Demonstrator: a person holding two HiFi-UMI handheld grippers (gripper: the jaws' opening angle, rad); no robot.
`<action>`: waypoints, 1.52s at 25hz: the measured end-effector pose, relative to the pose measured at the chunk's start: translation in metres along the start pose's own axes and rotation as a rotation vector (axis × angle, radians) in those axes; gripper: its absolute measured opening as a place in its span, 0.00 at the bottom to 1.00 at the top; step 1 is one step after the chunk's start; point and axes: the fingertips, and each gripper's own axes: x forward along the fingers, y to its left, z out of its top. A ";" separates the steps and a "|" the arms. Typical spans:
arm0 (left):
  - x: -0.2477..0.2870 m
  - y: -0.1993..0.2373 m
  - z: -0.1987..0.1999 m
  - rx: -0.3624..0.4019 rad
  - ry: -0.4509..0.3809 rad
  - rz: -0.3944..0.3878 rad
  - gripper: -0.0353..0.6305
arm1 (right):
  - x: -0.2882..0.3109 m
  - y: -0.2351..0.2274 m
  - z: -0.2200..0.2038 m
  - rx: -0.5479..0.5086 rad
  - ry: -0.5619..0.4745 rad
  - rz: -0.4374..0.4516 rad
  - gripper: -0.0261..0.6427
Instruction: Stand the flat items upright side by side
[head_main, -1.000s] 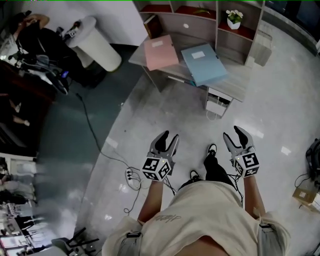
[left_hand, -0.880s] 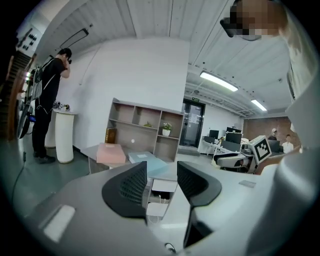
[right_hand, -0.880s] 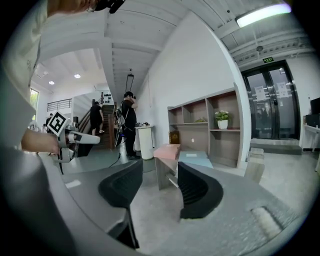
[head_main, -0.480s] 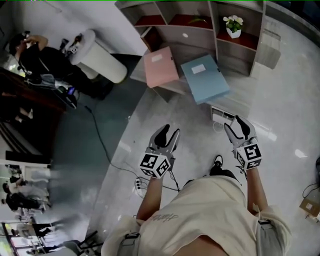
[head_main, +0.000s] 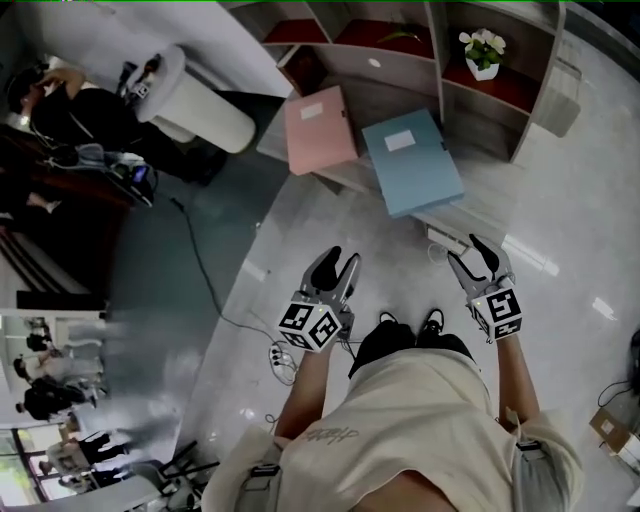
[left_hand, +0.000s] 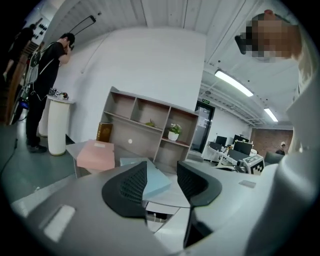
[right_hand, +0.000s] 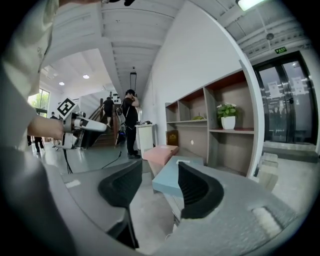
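**Q:** Which step is in hand?

**A:** Approach, by the look of it. The pink file box (head_main: 320, 128) and the blue file box (head_main: 412, 160) both lie flat, side by side, on the low desk (head_main: 345, 178) in front of the shelf unit (head_main: 440, 60). Neither has been stood up yet.

**Q:** Tool state?

**A:** The left gripper (head_main: 335, 266) has its jaws apart with nothing between the pads. The right gripper (head_main: 473, 258) is the same: jaws apart, empty. Both are well apart from the boxes, over the floor.

**Q:** Hand pose?

**A:** Both forearms are extended forward at waist level. The grippers point toward the desk, angled slightly downward and roughly parallel. The left lines up nearer the pink box, the right nearer the blue.

**Q:** What does the next move call for?

**A:** Probably closing the gap to the desk, then taking one box by an overhanging edge. The jaws must clear the box's thickness before it is tipped onto its spine.
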 end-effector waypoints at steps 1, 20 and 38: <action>0.005 0.005 -0.001 -0.013 0.000 0.007 0.36 | 0.005 -0.002 -0.002 0.007 0.004 0.006 0.38; 0.111 0.113 0.041 -0.048 0.020 -0.100 0.36 | 0.114 -0.044 0.065 0.071 -0.002 -0.061 0.39; 0.198 0.178 0.044 -0.055 0.156 -0.276 0.38 | 0.209 -0.116 0.075 0.108 0.103 -0.236 0.42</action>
